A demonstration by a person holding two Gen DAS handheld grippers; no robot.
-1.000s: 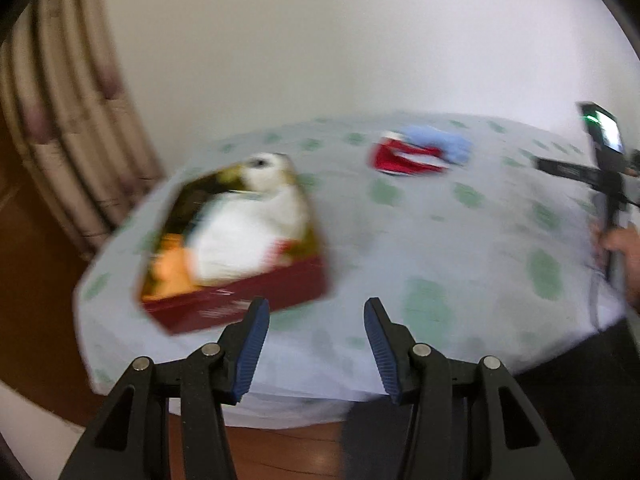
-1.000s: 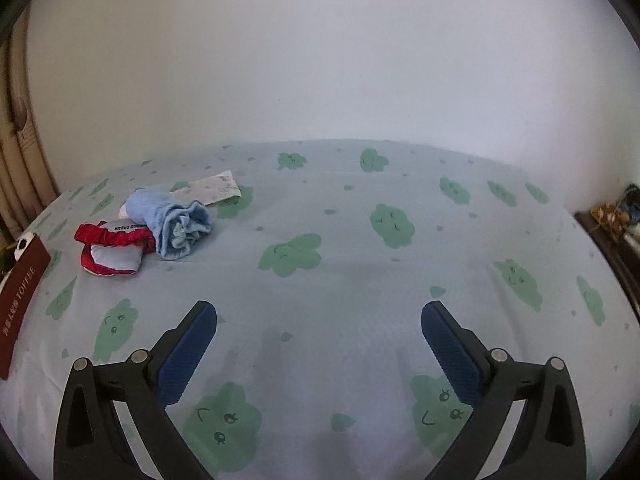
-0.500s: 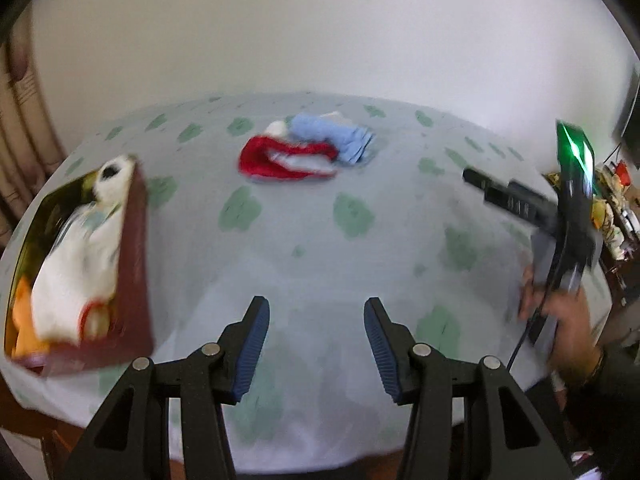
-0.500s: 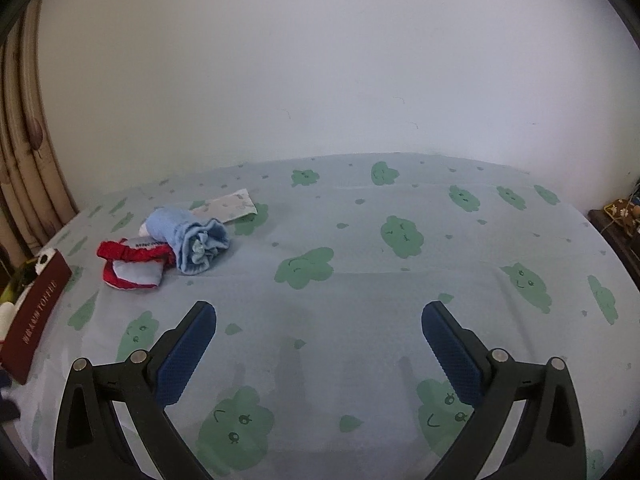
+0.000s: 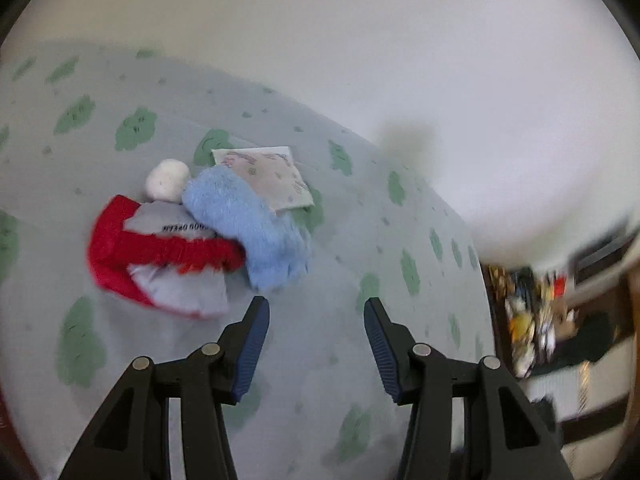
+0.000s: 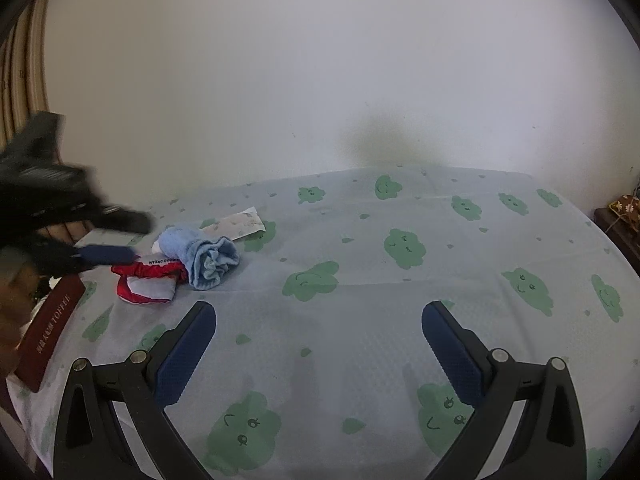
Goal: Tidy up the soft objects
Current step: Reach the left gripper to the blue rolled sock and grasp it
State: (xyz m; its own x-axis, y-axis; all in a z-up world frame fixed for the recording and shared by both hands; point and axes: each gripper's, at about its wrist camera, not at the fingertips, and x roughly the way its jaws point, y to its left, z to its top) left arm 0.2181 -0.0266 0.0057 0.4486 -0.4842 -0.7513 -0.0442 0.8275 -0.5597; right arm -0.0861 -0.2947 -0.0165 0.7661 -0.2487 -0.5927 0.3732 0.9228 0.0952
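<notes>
A red-and-white soft piece (image 5: 160, 260) with a white pompom (image 5: 167, 179) lies on the cloud-print tablecloth (image 5: 360, 360), touching a fluffy blue roll (image 5: 252, 224). My left gripper (image 5: 316, 312) hovers just in front of the blue roll, open, with nothing between its pads. The right wrist view shows the same pile at the left: blue roll (image 6: 204, 256), red piece (image 6: 148, 280). There the left gripper (image 6: 132, 238) comes in blurred from the left, close above the red piece. My right gripper (image 6: 318, 320) stands open over bare cloth (image 6: 400, 300), well right of the pile.
A flat printed packet (image 5: 272, 176) lies partly under the blue roll's far end. A dark red box (image 6: 48, 332) sits at the table's left edge beside a person's hand (image 6: 12, 312). A cluttered shelf (image 5: 532, 320) stands beyond the table's right edge, and a wall is behind.
The left gripper swung away from the red box holding a white duck plush, across the table to the soft pile, rolling as it went. Its jaws kept the same gap. The right gripper barely moved.
</notes>
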